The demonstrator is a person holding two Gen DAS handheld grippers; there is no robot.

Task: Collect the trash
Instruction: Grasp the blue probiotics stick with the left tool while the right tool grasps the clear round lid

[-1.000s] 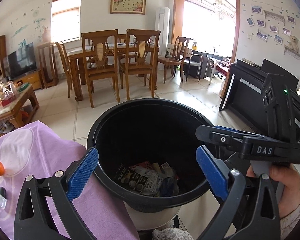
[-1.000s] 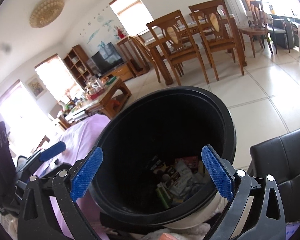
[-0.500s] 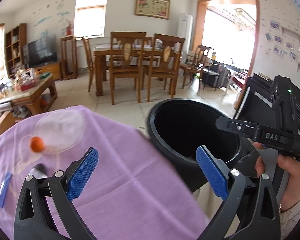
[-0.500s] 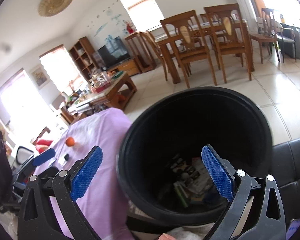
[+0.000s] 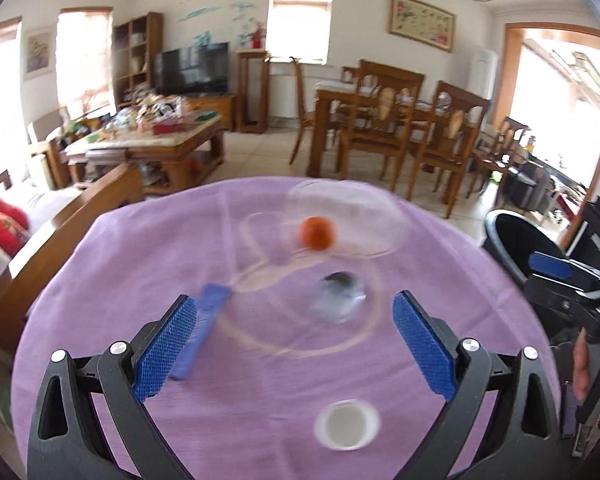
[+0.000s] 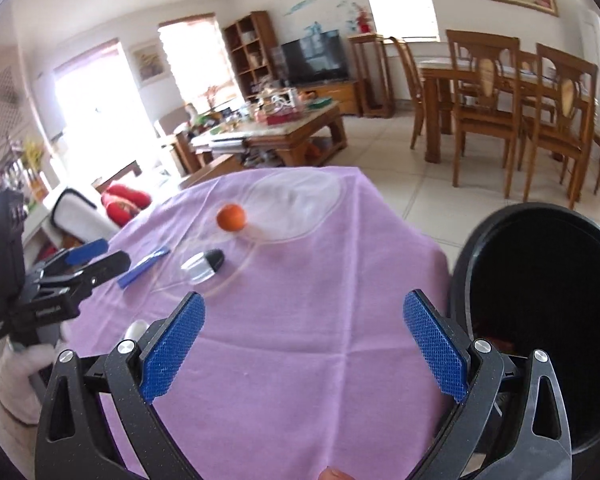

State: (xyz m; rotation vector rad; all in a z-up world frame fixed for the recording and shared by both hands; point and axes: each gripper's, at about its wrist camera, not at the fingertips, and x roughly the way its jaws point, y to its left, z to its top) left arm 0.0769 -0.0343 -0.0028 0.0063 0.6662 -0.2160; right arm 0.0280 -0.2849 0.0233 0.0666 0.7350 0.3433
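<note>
both cameras have swung off the black trash bin (image 6: 540,320) since a second ago and onto the purple tabletop (image 5: 260,360). left gripper (image 5: 294,344) hangs over the cloth, fingers wide apart and empty; right gripper (image 6: 304,344) too, fingers spread with nothing between them. nearest in the left view sits a small white cup (image 5: 346,424), its bottom hidden. beyond it a blue flat wrapper (image 5: 202,324) lies partly behind the left finger, and a crumpled clear wrapper with a dark end (image 5: 340,296), too blurred to name. farther out an orange fruit (image 5: 317,233) rests at the edge of a clear plastic lid (image 5: 348,212). trash bin stands off the tabletop's right edge, cut by the frame, its contents dark.
</note>
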